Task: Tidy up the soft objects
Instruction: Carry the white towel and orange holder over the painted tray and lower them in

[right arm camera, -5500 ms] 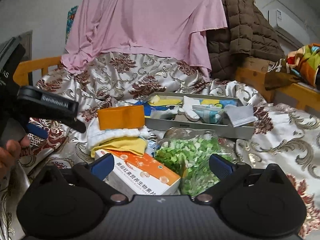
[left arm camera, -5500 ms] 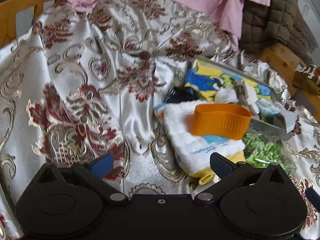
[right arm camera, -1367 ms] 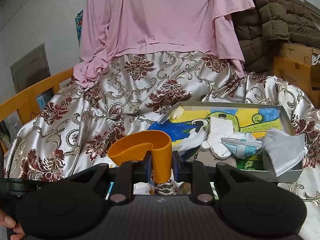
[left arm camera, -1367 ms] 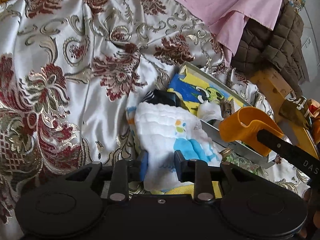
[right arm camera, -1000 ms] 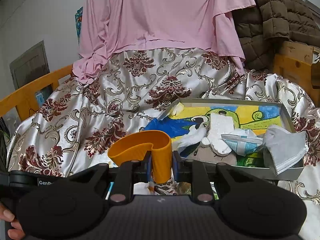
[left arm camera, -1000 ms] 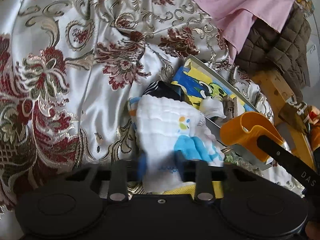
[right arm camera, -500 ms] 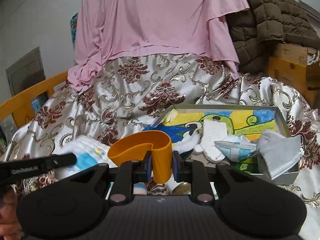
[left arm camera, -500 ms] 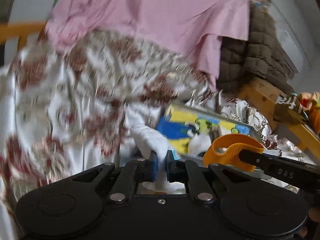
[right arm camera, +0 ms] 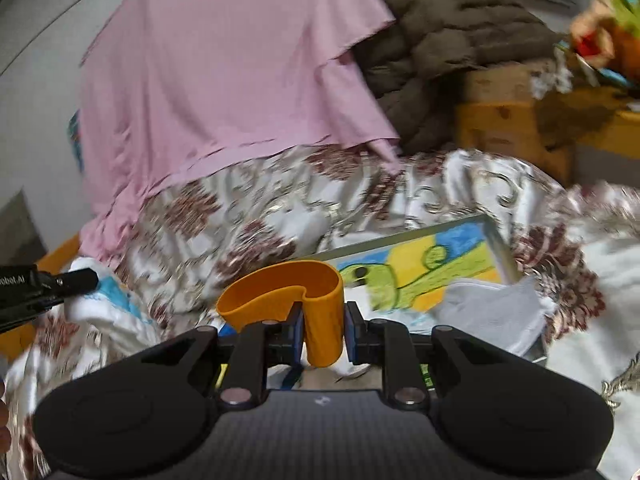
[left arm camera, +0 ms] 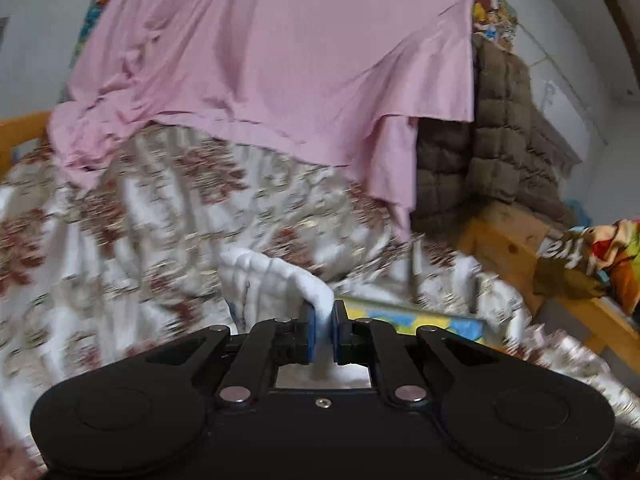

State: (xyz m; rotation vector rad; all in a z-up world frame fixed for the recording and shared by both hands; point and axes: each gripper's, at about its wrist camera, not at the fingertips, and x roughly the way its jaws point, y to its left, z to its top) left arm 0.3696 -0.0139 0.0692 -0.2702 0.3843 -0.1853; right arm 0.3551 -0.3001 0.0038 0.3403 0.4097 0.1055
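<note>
White quilted cloth (left arm camera: 276,280) is sitting pinched between the blue pads (left arm camera: 308,332) of the left tool (left arm camera: 323,334), whose jaws are standing almost together on a fold of it; the rest of the cloth is hanging off to the left of the pads, above the flowered satin bedspread (left arm camera: 132,240). Behind it a pink sheet (left arm camera: 272,60) is draping down over the bedspread, with a brown quilted blanket (left arm camera: 500,136) piled to its right beside a wooden frame (left arm camera: 504,248). Just right of the pads a strip of the tray (left arm camera: 416,316), with its yellow and blue picture, is showing; much of this view is blurring. In the right wrist view, the right tool (right arm camera: 323,334) is gripping the orange curved cup (right arm camera: 288,296) by its wall, the jaws standing narrow with one pad on each side of the rounded end, the open top of the cup facing up. Beyond the cup the tray (right arm camera: 496,240) is lying tilted on the bedspread (right arm camera: 280,208), its cartoon lining in view, and a grey-white face mask (right arm camera: 496,312) is lying at its near right corner. At the far left edge the left tool (right arm camera: 78,280) is holding the white cloth (right arm camera: 108,300), blue-printed here, well apart from the cup. The pink sheet (right arm camera: 224,68) and brown blanket (right arm camera: 440,32) are filling the background.
</note>
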